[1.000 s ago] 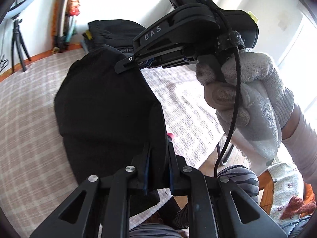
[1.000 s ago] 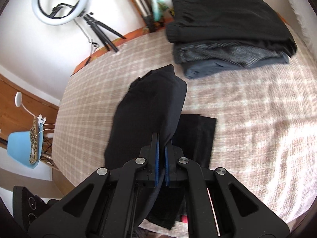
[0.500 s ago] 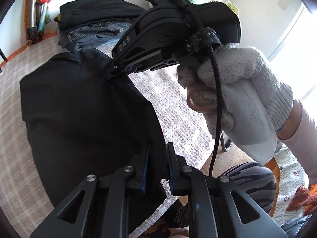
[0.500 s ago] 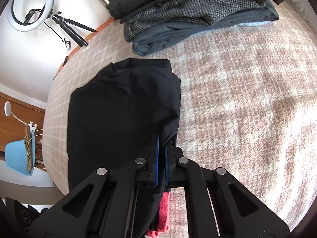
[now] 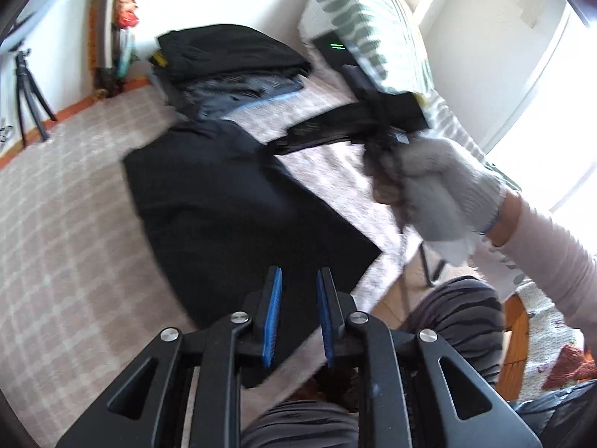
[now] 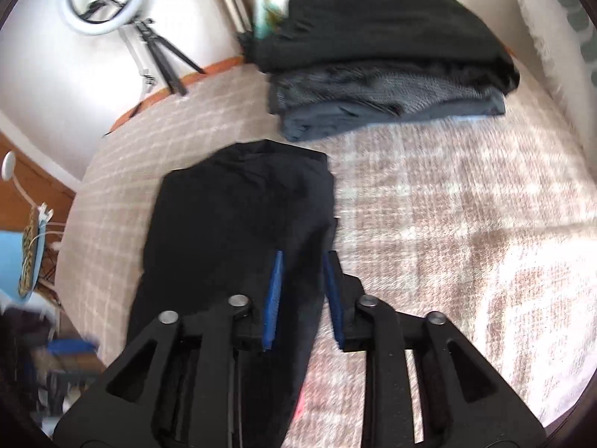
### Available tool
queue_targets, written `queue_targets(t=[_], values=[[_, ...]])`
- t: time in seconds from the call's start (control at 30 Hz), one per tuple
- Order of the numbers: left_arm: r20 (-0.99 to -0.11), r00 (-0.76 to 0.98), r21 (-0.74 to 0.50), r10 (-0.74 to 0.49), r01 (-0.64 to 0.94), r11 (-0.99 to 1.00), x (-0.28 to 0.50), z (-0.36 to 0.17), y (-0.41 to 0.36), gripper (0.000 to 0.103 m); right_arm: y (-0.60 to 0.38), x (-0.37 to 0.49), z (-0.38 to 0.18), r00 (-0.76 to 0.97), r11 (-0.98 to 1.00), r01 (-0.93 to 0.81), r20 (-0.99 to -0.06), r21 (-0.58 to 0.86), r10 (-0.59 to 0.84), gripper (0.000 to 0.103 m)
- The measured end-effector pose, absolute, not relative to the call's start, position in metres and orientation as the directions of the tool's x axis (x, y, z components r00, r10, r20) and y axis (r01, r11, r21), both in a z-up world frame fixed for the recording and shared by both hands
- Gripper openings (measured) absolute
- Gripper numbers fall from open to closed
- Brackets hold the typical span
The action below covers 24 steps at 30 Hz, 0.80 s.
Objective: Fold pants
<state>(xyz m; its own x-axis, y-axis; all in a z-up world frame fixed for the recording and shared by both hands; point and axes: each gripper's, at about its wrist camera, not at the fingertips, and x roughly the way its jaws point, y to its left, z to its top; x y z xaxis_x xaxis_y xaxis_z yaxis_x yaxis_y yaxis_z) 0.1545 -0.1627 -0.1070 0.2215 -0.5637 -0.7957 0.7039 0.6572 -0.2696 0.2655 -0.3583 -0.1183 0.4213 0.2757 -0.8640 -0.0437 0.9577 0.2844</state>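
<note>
The black pants [image 5: 231, 201] lie folded flat on the checked bedspread [image 5: 67, 246]; they also show in the right wrist view [image 6: 238, 224]. My left gripper [image 5: 298, 280] is open and empty just above their near edge. My right gripper [image 6: 304, 261] is open and empty over the pants' right edge; it also shows in the left wrist view [image 5: 276, 147], held in a white-gloved hand at the pants' far right corner.
A stack of folded dark garments [image 6: 380, 59] sits at the far side of the bed [image 6: 466, 224]. A green-patterned pillow [image 5: 373, 30] stands at the right. A ring light on a tripod [image 6: 123, 11] stands beyond the bed. The person's knees [image 5: 455, 321] are below the near edge.
Both grippers have let go of the pants and opened. The raised fold has dropped flat onto the bed. Both grippers have drawn back a little.
</note>
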Motion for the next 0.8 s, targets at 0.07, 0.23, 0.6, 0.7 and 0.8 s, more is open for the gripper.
queue_targets(t=[0.07, 0.23, 0.6, 0.7, 0.8], values=[[-0.805, 0.267, -0.233, -0.531, 0.68, 0.695, 0.171, -0.108, -0.149, 0.017, -0.346, 0.254, -0.107, 0.424, 0.954, -0.104, -0.855, 0.281, 0.298, 0.044], [-0.821, 0.261, -0.261, -0.508, 0.62, 0.74, 0.211, -0.123, -0.146, 0.017, -0.313, 0.237, -0.115, 0.325, 0.939, -0.233, -0.89, 0.253, 0.32, 0.044], [-0.837, 0.329, -0.182, -0.437, 0.587, 0.789, 0.27, -0.155, -0.172, 0.017, -0.29, 0.22, -0.152, 0.24, 0.93, -0.312, -0.931, 0.193, 0.274, 0.046], [-0.87, 0.283, -0.202, -0.404, 0.543, 0.815, 0.293, -0.181, -0.17, 0.017, -0.289, 0.222, -0.156, 0.243, 0.93, -0.321, -0.934, 0.177, 0.261, 0.051], [-0.872, 0.302, -0.17, -0.386, 0.55, 0.817, 0.294, -0.195, -0.169, 0.017, -0.289, 0.225, -0.156, 0.229, 0.928, -0.322, -0.936, 0.185, 0.266, 0.053]])
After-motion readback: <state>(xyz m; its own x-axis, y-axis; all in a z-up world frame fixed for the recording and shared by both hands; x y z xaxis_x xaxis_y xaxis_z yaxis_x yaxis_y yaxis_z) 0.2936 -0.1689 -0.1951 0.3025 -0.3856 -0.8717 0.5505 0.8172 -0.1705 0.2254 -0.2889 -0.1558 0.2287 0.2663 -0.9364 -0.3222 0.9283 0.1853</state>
